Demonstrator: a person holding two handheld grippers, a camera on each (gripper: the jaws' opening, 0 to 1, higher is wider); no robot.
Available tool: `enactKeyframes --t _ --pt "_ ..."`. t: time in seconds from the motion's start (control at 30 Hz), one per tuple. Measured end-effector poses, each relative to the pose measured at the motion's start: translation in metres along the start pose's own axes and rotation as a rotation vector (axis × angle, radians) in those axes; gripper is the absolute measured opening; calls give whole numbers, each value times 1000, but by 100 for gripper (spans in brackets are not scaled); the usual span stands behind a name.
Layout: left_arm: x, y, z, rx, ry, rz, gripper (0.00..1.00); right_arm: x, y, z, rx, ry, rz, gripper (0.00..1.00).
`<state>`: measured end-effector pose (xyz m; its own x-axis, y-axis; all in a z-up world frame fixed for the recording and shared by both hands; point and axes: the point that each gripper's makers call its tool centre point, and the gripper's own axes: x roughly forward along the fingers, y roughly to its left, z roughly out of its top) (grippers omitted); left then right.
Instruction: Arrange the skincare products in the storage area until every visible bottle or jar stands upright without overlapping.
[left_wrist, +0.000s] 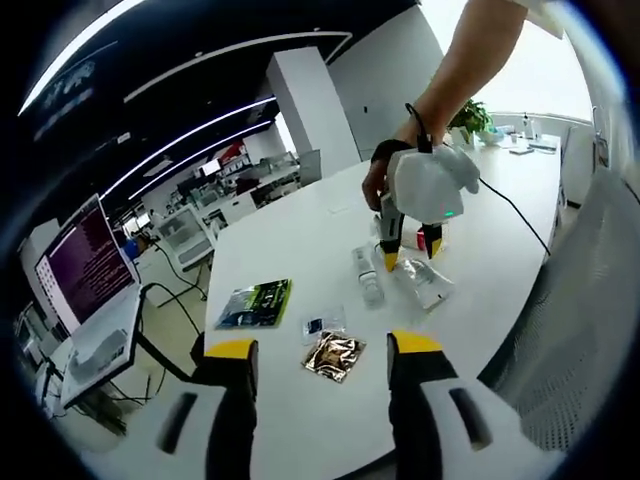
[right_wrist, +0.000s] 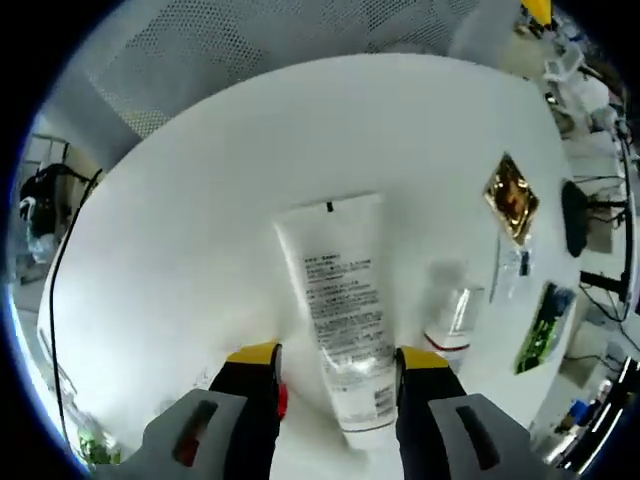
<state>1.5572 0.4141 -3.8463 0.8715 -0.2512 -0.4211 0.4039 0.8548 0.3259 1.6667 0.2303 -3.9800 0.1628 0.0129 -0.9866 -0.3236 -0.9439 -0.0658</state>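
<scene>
We've got the right gripper (right_wrist: 338, 362) open and straddling the white tube (right_wrist: 340, 320), which lies flat on the table (right_wrist: 200, 200) with its long axis running straight away from us between the jaws. So it looks like a close-and-tip-up job. Our left gripper (left_wrist: 325, 350) hangs open and empty, well back near the foil sachet (left_wrist: 334, 356).

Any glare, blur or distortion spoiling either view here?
Left gripper view: window backlight washes out the top right; the table bends under fisheye. Right gripper view: the white tube has readable-looking print, though the clear bottle beside it looks soft.
</scene>
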Motion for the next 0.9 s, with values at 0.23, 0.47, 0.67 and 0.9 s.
enactKeyframes --t 0.23,0.47,0.67,0.9 --pt "0 -1 -2 10 6 -8 43 3 -1 -1 -23 14 44 39" --pt "0 -4 -6 16 21 -26 37 5 -2 -1 5 23 97 35" --pt "1 -5 -8 18 29 -32 37 5 -4 -1 20 13 85 30" --pt "1 -5 -9 18 36 -34 35 3 -5 1 59 -25 63 24"
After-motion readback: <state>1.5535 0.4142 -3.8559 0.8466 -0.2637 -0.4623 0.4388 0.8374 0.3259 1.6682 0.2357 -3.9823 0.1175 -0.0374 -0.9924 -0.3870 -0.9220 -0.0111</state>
